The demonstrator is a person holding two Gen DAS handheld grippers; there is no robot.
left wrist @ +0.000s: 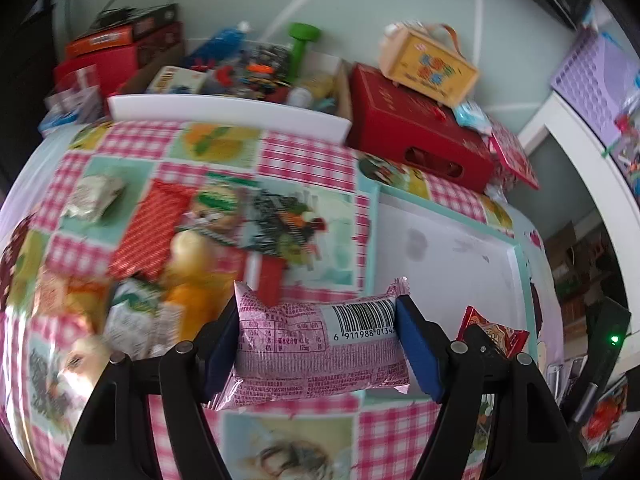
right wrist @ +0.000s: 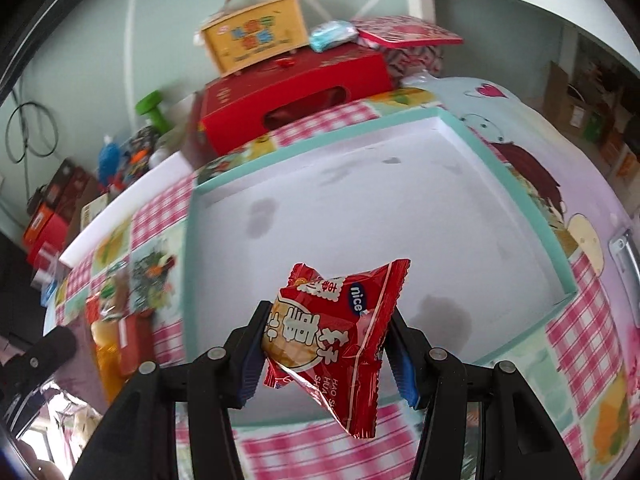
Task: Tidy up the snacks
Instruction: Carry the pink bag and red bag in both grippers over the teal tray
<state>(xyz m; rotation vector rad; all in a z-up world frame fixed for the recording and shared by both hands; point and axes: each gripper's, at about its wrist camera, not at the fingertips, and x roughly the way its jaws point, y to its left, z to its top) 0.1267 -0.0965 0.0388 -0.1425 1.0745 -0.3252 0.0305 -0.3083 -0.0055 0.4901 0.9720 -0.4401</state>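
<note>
My left gripper (left wrist: 318,344) is shut on a pink snack packet (left wrist: 316,350) with a barcode, held crosswise above the checked tablecloth beside the left edge of the shallow teal-rimmed white box (left wrist: 518,252). My right gripper (right wrist: 326,344) is shut on a red snack packet (right wrist: 340,332), hanging over the near part of the same box (right wrist: 188,240), whose white floor is bare. That red packet (left wrist: 494,334) also peeks in at the right of the left wrist view. A pile of loose snacks (left wrist: 168,256) lies on the cloth to the left.
A red carton (left wrist: 416,136) with a yellow handled box (left wrist: 430,66) on it stands behind the teal box. A white tray (left wrist: 224,114) full of odds and ends, with a green dumbbell (left wrist: 300,46), sits at the back. White shelving (right wrist: 520,0) rises at the right.
</note>
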